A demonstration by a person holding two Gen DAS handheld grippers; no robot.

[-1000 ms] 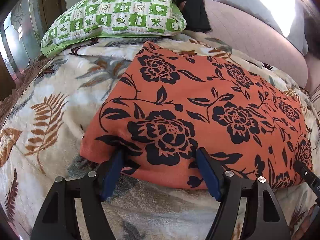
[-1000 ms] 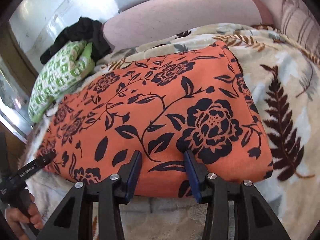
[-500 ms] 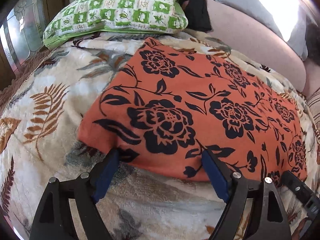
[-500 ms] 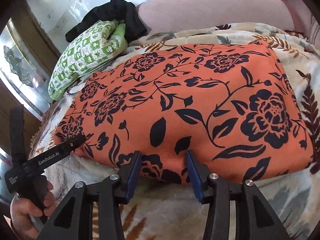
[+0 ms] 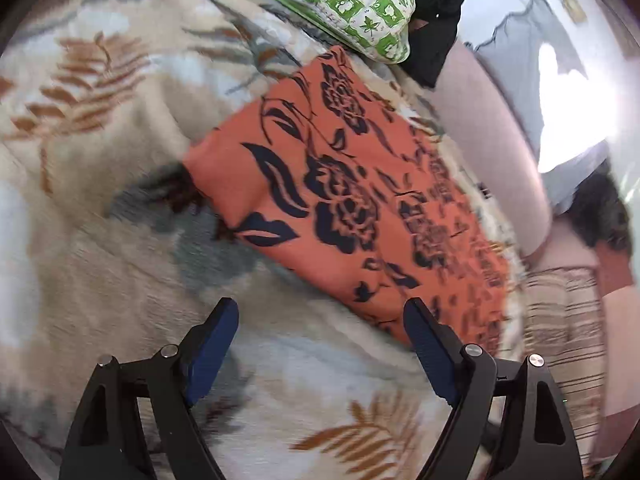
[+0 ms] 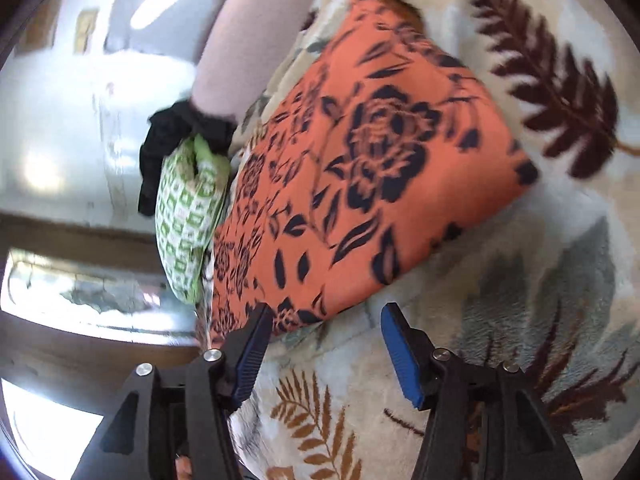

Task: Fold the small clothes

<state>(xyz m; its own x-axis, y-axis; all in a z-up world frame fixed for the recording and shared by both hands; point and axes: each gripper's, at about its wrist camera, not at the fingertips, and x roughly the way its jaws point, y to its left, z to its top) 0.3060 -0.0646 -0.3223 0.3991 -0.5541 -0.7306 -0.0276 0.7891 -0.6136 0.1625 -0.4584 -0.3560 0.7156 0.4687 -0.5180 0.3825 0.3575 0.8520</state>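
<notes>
1. Sitting folded: orange black-flowered cloth rectangle [image 5: 344, 200], centre of both frames, on the cream leaf-print fleece blanket [image 5: 120, 264].
2. Long axis running diagonally, upper left to lower right in left view.
3. Left gripper [image 5: 320, 344] hovering wide open, empty.
4. Right gripper [image 6: 324, 344] opening, gripping nothing.
5. Judging fold released; next likely regripping a short edge.

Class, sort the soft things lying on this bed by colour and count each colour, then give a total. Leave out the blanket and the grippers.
Orange with black flowers: 1, the folded cloth
Green and white: 1, the pillow
Black: 1, the bundled garment
Total: 3
</notes>
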